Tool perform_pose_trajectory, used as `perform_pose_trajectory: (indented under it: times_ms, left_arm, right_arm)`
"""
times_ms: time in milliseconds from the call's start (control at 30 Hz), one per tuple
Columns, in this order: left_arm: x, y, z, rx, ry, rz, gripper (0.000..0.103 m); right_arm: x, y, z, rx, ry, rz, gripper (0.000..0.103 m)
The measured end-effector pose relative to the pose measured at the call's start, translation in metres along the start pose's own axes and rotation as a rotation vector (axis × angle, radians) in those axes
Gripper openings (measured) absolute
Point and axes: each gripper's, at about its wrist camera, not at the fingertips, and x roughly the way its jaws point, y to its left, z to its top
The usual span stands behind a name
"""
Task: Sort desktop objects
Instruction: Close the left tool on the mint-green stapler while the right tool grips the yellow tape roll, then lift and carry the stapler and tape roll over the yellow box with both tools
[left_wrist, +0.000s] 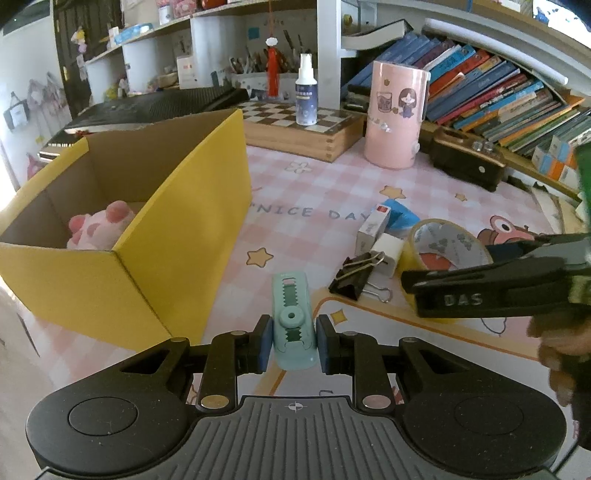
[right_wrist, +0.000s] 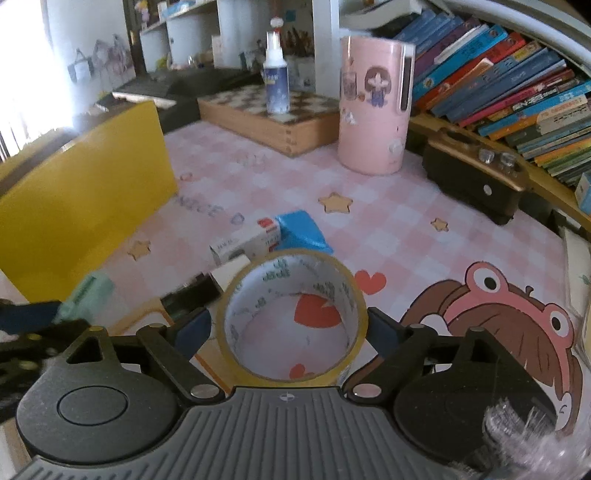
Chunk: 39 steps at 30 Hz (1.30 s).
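Left gripper (left_wrist: 294, 344) clamped on mint-green plastic utility knife (left_wrist: 293, 320) near yellow cardboard box (left_wrist: 184, 229); right gripper (right_wrist: 291, 326) jaws spread around clear packing-tape roll (right_wrist: 291, 317) lying on pink checked desk mat (right_wrist: 399, 236).

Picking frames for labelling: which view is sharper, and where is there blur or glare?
Left wrist: sharp; green clip and box crisp, only the right edge smeared. Right wrist: softer; window glare washes out the upper left, tape readable, clip blurred.
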Motion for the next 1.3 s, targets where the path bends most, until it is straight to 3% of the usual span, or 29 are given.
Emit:
perform_pose_trajectory:
  times_ms: [67,133,300,767,1300]
  left_arm:
    - [-0.003,0.002,0.0,-0.007,-0.006,-0.002,0.023]
    - [-0.006,0.004,0.0,-0.013,-0.014,-0.006,0.023]
    - [-0.014,0.004,-0.001,-0.018,-0.029,-0.027,0.023]
    - [-0.045,0.012,-0.007,-0.033,-0.086,-0.095,0.023]
    - [-0.068,0.037,-0.012,-0.016,-0.149,-0.186,0.023]
  right_arm:
    - [0.004,-0.001,-0.001,0.002,0.014,-0.018,0.081]
    - [0.004,-0.002,-0.002,0.01,0.013,-0.026,0.081]
    - [-0.012,-0.003,-0.007,0.021,-0.012,-0.04,0.08]
    - [-0.083,-0.001,-0.028,0.198,-0.054,-0.038,0.08]
    - [-0.127,0.042,-0.044,0.212,-0.09,-0.087,0.08]
